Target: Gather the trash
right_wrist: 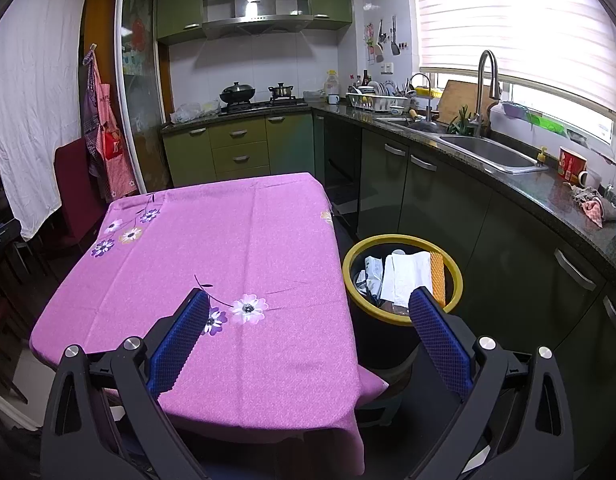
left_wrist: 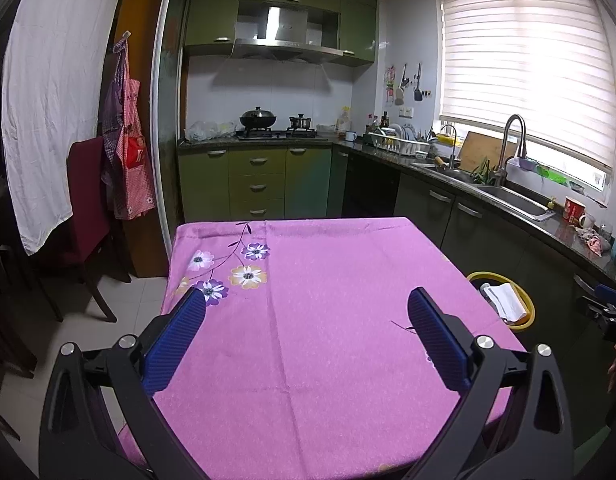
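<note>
Progress: since nothing lay loose on the pink tablecloth (right_wrist: pixel 236 232) in either view, judged close to finished, with the collecting apparently done.
Trash: seen heaped inside the bin (right_wrist: pixel 402 240), namely a white paper towel (right_wrist: pixel 406 276), crumpled printed wrappers (right_wrist: pixel 370 274) and an orange waffle-textured piece (right_wrist: pixel 437 276); glimpsed also in the left view as a white sheet (left_wrist: pixel 506 302) under the yellow rim.
Bin position: stood on the floor just beside the table's right edge, between table and dark lower cabinets (right_wrist: pixel 440 200).
Left gripper (left_wrist: pixel 306 310): held spread wide above the cloth, gripping nothing.
Right gripper (right_wrist: pixel 308 312): likewise spread wide and empty, one finger over the cloth, the other over the bin's near rim.
Remaining: possibly a last check of the far table edge and floor; no stray item made out, though the floor behind the table stayed hidden.
Cloth: soft woven fabric, creased along fold lines, printed with purple, white and tan flowers (left_wrist: pixel 248 276), draped over rounded corners.
Bin build: round, dark-walled, with a glossy yellow hoop on top.
Pads (right_wrist: pixel 179 344): blue, finely ribbed rubber on matte black plastic arms with bright metal pivots.
Counter (right_wrist: pixel 556 196): dark speckled stone, polished, set with a steel sink (right_wrist: pixel 488 156).
</note>
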A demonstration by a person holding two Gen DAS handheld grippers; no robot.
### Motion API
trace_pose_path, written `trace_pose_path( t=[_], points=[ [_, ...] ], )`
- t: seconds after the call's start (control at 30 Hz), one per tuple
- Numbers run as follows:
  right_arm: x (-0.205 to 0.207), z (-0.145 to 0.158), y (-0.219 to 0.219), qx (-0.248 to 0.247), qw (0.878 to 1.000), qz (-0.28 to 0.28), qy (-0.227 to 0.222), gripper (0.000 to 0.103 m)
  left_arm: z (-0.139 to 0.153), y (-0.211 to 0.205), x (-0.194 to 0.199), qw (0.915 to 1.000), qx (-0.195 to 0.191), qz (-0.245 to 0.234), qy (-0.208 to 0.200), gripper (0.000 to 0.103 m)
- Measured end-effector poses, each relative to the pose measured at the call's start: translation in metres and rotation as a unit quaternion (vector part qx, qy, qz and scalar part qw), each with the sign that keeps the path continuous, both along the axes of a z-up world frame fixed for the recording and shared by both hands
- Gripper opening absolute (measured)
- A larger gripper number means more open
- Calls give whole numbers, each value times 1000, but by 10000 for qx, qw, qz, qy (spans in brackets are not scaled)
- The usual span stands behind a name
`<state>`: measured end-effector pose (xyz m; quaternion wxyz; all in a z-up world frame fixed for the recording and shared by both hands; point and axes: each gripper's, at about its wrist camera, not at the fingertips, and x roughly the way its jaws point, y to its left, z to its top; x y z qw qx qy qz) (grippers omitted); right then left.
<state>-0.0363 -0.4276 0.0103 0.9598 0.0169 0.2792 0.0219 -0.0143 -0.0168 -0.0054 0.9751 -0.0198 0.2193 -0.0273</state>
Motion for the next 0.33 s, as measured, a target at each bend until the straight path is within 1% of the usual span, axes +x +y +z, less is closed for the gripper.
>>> trace_pose_path(
  t=[0.17,0.27,0.33],
  points=[
    [7,-3,4,-20,10000,43,73,98,-4,6,16,9997,-72,54,243,96],
    [17,-3,8,-76,9998,116,130,98,-10,10,31,9993,5,87,371,96],
    [27,-3,13,-145,9996,174,171,98,-16,13,50,9985,53,85,541,96]
  ],
)
